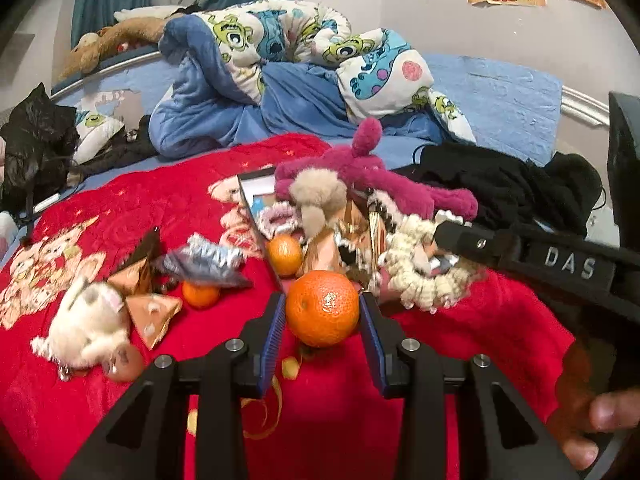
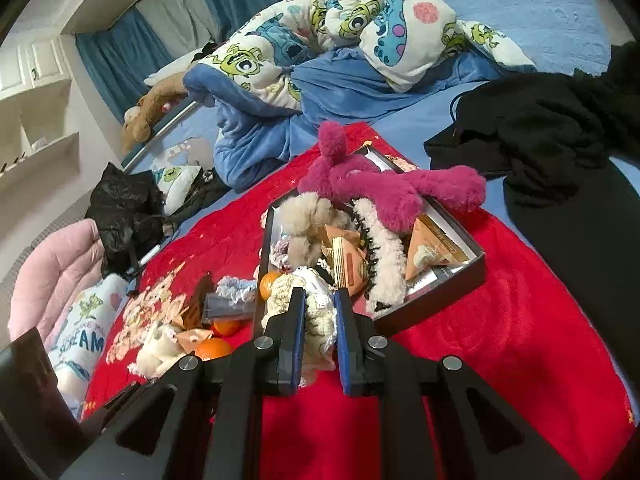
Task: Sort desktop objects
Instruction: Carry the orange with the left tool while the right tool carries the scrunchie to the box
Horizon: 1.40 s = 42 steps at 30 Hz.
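My left gripper [image 1: 322,310] has its jaws around a large orange tangerine [image 1: 322,307] on the red blanket [image 1: 480,328]; the blue pads sit at its sides, and I cannot tell if they press it. My right gripper [image 2: 319,314] is shut on a cream knitted scrunchie [image 2: 316,316], held near the front corner of the dark box [image 2: 452,280]. It also shows in the left wrist view [image 1: 416,280], where the right gripper [image 1: 448,236] reaches in from the right. The box holds a magenta plush [image 2: 384,188], a beige plush [image 2: 304,216] and snack packets [image 2: 424,252].
Two more tangerines [image 1: 284,254] [image 1: 200,294], a white plush [image 1: 92,324], triangular packets [image 1: 154,314] and a grey-blue scrunchie [image 1: 208,262] lie left of the box. Black clothing [image 2: 540,140] lies right. A rumpled cartoon quilt [image 2: 320,40] is behind.
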Tool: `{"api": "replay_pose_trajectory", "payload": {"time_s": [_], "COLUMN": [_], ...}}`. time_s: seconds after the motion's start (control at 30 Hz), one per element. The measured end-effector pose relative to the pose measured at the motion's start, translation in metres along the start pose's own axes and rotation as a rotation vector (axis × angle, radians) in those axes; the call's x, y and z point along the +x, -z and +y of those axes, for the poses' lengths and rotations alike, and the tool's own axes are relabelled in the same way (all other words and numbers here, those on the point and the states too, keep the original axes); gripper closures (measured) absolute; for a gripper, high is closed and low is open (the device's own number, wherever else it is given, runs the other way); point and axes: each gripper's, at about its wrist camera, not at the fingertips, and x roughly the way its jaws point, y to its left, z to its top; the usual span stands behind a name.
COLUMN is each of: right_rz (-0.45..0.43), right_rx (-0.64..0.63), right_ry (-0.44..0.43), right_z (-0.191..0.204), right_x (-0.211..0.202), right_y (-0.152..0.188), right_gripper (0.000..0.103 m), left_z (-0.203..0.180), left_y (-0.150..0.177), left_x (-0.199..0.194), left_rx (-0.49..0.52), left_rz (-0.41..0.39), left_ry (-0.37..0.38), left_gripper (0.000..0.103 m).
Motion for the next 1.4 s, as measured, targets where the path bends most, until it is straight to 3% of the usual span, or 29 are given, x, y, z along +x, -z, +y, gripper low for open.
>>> {"api": "replay_pose_trajectory", "payload": {"time_s": [0.2,0.33,0.43,0.63,1.03,1.27,1.4], "right_rz": [-0.019,-0.030,-0.045,-0.007,0.057,0.059,0.070], "right_rx": [0.034,0.030,0.033,0.062,-0.008,0.024,0.032], "right_ry": [-0.009,0.002,0.007,0.037,0.106,0.084,0.085], "right_z": [-0.004,-0.005,-0.008,-0.017,-0.014,-0.019,-0.019], "right_x": [0.014,0.026,0.034,0.056,0.070,0.070,0.073], "right_y": [-0.009,-0.018,-0.023,-0.020,-0.004,0.000,0.003], "right_gripper": [0.089,0.089,0.089,0.089,0.089,0.089,0.089], "left_z": [0.001,-0.002,0.002,0.007,0.015,0.006,0.010], "left_y": [-0.014,-0.016,-0.014,-0.014,-0.002,0.004,0.003], "left_x": [0.028,0.045,0.058,0.069,0.070,0.073,0.073], "left_rx": [-0.015,0.020,0.022,-0.007,-0.044,-0.003,-0.020], "left_rz": [0.014,0.006,0.006,-0.005,-0.007,-0.004,-0.006], "left_ry": [0.044,0.034,0.073,0.120,0.147,0.087,0.103], "left_gripper": [0.065,0.065,0.065,0.065,0.064,0.064,0.064]}}
